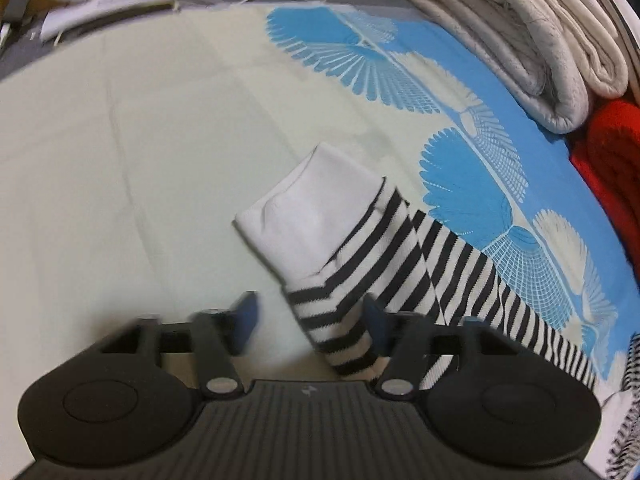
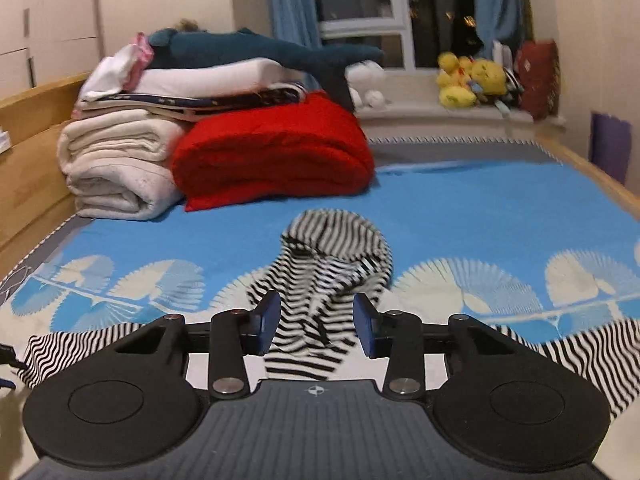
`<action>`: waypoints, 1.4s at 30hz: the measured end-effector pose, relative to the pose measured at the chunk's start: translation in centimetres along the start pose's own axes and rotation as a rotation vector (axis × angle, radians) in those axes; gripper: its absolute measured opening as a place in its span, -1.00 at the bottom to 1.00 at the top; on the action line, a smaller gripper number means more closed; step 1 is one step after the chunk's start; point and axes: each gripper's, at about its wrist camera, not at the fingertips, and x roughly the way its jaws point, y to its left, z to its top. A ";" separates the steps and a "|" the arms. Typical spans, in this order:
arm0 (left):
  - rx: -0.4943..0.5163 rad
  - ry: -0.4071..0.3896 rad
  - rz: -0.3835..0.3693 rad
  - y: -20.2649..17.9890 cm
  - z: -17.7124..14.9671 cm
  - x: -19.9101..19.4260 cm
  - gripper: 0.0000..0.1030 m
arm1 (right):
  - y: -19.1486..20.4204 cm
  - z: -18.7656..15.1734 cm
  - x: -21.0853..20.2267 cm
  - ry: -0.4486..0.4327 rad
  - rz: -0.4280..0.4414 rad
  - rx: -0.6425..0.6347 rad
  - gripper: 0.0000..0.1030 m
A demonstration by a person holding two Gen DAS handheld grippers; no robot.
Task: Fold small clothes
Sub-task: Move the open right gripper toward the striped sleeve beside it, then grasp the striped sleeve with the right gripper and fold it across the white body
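Note:
A small black-and-white striped garment lies on the bed. In the left wrist view its sleeve (image 1: 400, 264) ends in a white cuff (image 1: 308, 212), and the striped sleeve runs down between the fingers. My left gripper (image 1: 310, 320) is open with the sleeve between its jaws. In the right wrist view the garment's striped hood (image 2: 340, 248) lies bunched ahead, and striped cloth spreads left and right beneath the gripper. My right gripper (image 2: 316, 324) is open with the striped cloth between and below its jaws.
The bed sheet (image 1: 120, 160) is pale with a blue fan pattern (image 2: 480, 208). Folded white blankets (image 2: 116, 168), a red blanket (image 2: 276, 152) and a blue plush shark (image 2: 260, 50) are stacked at the back. Yellow plush toys (image 2: 468, 80) sit on the windowsill. The wooden bed frame (image 2: 28, 160) lines the left side.

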 end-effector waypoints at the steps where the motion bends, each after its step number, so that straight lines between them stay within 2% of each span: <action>1: 0.030 0.016 0.012 -0.6 0.1 0.0 -0.87 | -0.5 0.0 0.2 0.008 -0.008 0.011 -0.19; 3: 0.062 -0.023 0.042 -2.2 0.2 -1.0 -0.92 | -1.6 0.0 0.6 0.014 -0.043 0.032 -0.19; 4: 0.094 -0.069 0.023 -3.5 0.1 -2.4 -0.92 | -2.2 0.0 0.6 0.013 -0.072 0.049 -0.20; 6: 0.187 -0.168 -0.046 -6.8 -0.4 -5.7 -0.92 | -3.5 -0.1 0.6 0.021 -0.114 0.092 -0.26; 8: 0.287 -0.247 -0.149 -10.6 -2.0 -9.3 -0.92 | -4.6 -0.2 0.7 0.037 -0.133 0.140 -0.39; 10: 0.364 -0.265 -0.282 -14.4 -4.6 -12.6 -0.93 | -5.6 -0.5 0.7 0.054 -0.144 0.189 -0.66; 14: 0.493 -0.181 -0.592 -21.5 -11.5 -18.2 -0.93 | -7.0 -1.2 0.8 0.079 -0.163 0.256 -0.71; 16: 0.549 -0.056 -0.747 -24.6 -15.4 -20.1 -0.90 | -7.6 -1.7 1.1 0.117 -0.169 0.290 -0.67; 17: 0.583 0.027 -0.821 -25.9 -17.0 -20.7 -0.84 | -7.7 -2.0 1.3 0.137 -0.168 0.308 -0.66; 18: 0.632 0.118 -0.898 -27.0 -18.5 -21.1 -0.70 | -7.9 -2.4 1.6 0.160 -0.164 0.328 -0.65; 19: 0.674 0.159 -0.943 -27.7 -19.5 -21.6 -0.66 | -8.1 -2.7 1.9 0.179 -0.160 0.344 -0.56; 21: 0.714 0.101 -0.912 -27.8 -20.2 -22.3 -0.30 | -8.3 -3.5 2.5 0.223 -0.156 0.375 -0.46; 24: 0.671 0.055 -0.793 -27.4 -18.7 -20.7 -0.28 | -8.8 -4.5 3.5 0.277 -0.148 0.436 -0.37; 26: 0.666 0.049 -0.664 -27.6 -17.4 -19.1 -0.28 | -9.1 -5.3 4.4 0.322 -0.142 0.494 -0.27; 28: 0.688 0.038 -0.545 -27.4 -16.6 -17.9 -0.28 | -9.7 -6.5 5.5 0.379 -0.128 0.586 -0.25; 30: 0.684 0.042 -0.476 -27.3 -15.1 -16.8 -0.28 | -10.2 -8.0 6.8 0.445 -0.129 0.679 -0.25; 35: 0.676 0.065 -0.444 -27.3 -13.5 -15.3 -0.28 | -10.1 -11.6 9.8 0.578 -0.159 0.821 -0.24; 39: 0.702 0.071 -0.436 -27.0 -14.0 -15.4 -0.28 | -9.7 -12.9 11.1 0.593 -0.191 0.863 -0.25; 41: 0.708 0.078 -0.431 -26.9 -13.9 -14.8 -0.28 | -9.9 -12.8 11.1 0.569 -0.187 0.881 -0.59; 42: 0.712 0.080 -0.428 -26.9 -13.8 -14.5 -0.28 | -9.9 -12.4 11.0 0.542 -0.173 0.877 -0.94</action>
